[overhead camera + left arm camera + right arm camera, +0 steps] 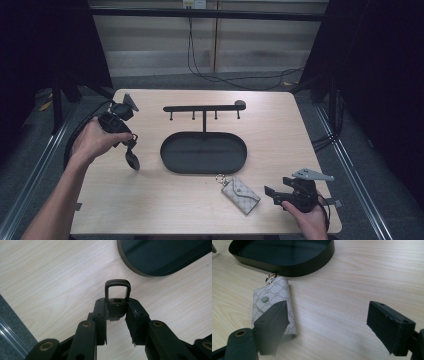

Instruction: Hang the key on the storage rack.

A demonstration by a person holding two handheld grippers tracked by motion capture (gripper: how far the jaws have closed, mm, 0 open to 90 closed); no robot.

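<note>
My left gripper (131,143) is shut on a small black fob (133,159) and holds it above the table's left side, left of the black oval tray (204,152). In the left gripper view both pads clamp the fob's body (117,310), and its squared loop sticks out past the fingertips toward the tray (162,255). A grey patterned key pouch (241,194) with a metal ring lies flat in front of the tray. My right gripper (271,195) stands open just right of the pouch. In the right gripper view the pouch (274,297) lies beside the left jaw, untouched.
A black rack with several small hooks (204,107) rises from the tray's far side on a thin post. The tray (287,252) holds nothing. Black cables run across the floor behind the table, and metal rails flank both sides.
</note>
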